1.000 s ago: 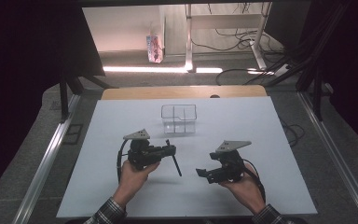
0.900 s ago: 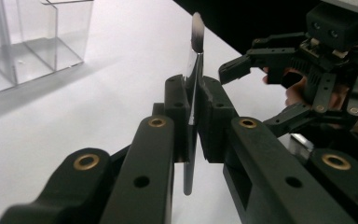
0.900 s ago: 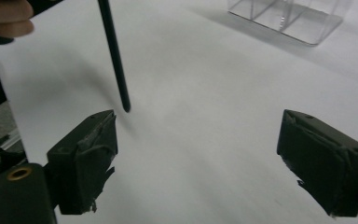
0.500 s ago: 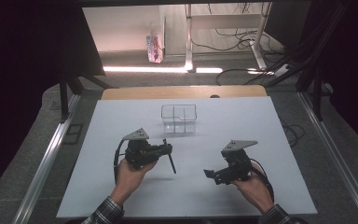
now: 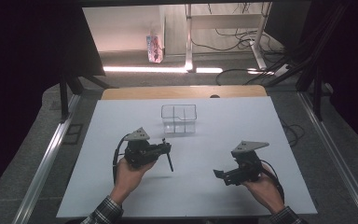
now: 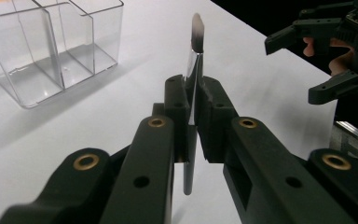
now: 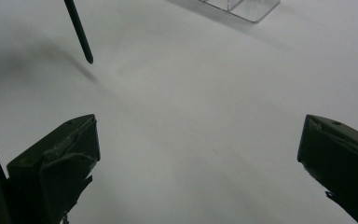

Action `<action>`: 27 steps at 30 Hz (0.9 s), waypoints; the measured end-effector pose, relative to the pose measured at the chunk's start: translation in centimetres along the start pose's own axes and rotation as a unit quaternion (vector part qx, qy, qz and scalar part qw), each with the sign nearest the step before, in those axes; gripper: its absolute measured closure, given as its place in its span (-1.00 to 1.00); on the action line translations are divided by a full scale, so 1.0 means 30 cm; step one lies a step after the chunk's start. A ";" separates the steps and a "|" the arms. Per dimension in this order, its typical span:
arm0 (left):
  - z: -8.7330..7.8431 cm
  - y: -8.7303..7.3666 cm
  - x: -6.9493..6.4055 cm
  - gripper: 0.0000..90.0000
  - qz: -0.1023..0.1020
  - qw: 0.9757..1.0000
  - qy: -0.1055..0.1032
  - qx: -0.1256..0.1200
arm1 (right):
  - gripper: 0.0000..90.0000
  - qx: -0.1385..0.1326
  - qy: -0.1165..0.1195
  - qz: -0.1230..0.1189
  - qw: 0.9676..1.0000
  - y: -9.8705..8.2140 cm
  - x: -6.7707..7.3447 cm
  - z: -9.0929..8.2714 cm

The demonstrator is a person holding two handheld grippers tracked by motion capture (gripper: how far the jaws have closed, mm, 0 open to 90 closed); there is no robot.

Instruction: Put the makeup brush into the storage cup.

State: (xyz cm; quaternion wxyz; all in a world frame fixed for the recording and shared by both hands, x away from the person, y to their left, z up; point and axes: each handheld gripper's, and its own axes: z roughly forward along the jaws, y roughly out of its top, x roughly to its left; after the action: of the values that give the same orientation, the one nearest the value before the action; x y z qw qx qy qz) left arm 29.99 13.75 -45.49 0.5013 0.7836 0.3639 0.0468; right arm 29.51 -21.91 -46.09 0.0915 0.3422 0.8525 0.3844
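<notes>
My left gripper (image 5: 166, 148) is shut on a slim black makeup brush (image 6: 195, 70), gripped at its silver ferrule with the bristle tip pointing away and the black handle (image 5: 169, 162) hanging down above the table. A clear plastic organiser (image 5: 179, 118) with divided compartments stands at the table's middle back; in the left gripper view the organiser (image 6: 51, 42) lies ahead to the left. My right gripper (image 5: 220, 176) is held at the front right, open, nothing between its jaws. The right gripper view shows the brush handle (image 7: 78, 29) at upper left and the right gripper (image 7: 200, 154) over bare table.
The white table top (image 5: 223, 135) spreads wide around both hands. A wooden edge (image 5: 182, 92) runs along its back. Metal rails (image 5: 51, 154) flank both sides, and cables (image 5: 293, 133) lie off the right edge.
My right gripper has drawn back to the right and toward the front edge. My left gripper, still holding the brush, stays near the same spot, shifted slightly left.
</notes>
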 end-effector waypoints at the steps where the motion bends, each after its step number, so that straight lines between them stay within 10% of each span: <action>1: 0.000 0.001 0.000 0.85 -0.001 1.000 0.001 0.000 | -1.00 0.001 -0.002 -0.001 1.000 -0.005 -0.004 -0.005; 27: 0.002 0.061 0.021 0.85 0.018 1.000 0.024 -0.003 | -1.00 -0.003 -0.056 0.040 0.998 -0.133 -0.080 -0.113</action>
State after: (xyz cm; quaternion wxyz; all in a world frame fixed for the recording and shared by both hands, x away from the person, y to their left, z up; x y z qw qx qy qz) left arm 31.43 13.65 -44.21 0.4943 0.7869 0.3617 0.0754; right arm 27.84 -27.36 -46.87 0.1249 0.3966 0.8306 0.3704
